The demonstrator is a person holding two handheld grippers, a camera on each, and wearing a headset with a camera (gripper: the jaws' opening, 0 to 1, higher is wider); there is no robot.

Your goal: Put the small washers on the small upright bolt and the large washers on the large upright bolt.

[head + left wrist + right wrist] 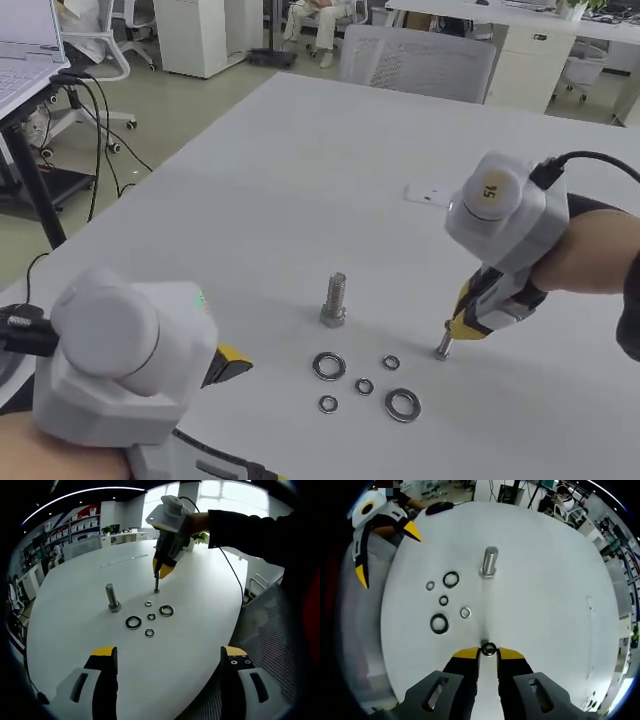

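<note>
The large upright bolt (333, 299) stands mid-table. Right of it, the small upright bolt (442, 346) has its top at the tips of my right gripper (458, 328). In the right gripper view, that gripper (488, 652) is shut on a small dark ring that looks like a small washer (489, 648), right over the bolt. In front of the bolts lie two large washers (328, 365) (402, 404) and three small washers (391, 362) (364, 386) (328, 404). My left gripper (169, 652) is open and holds nothing, short of the washers near the table's front edge.
A white tag (428, 194) lies on the table behind the right gripper. A grey chair (415, 60) stands at the far edge. A desk with cables (90, 120) stands to the left. Bare tabletop (250, 200) stretches around and behind the bolts.
</note>
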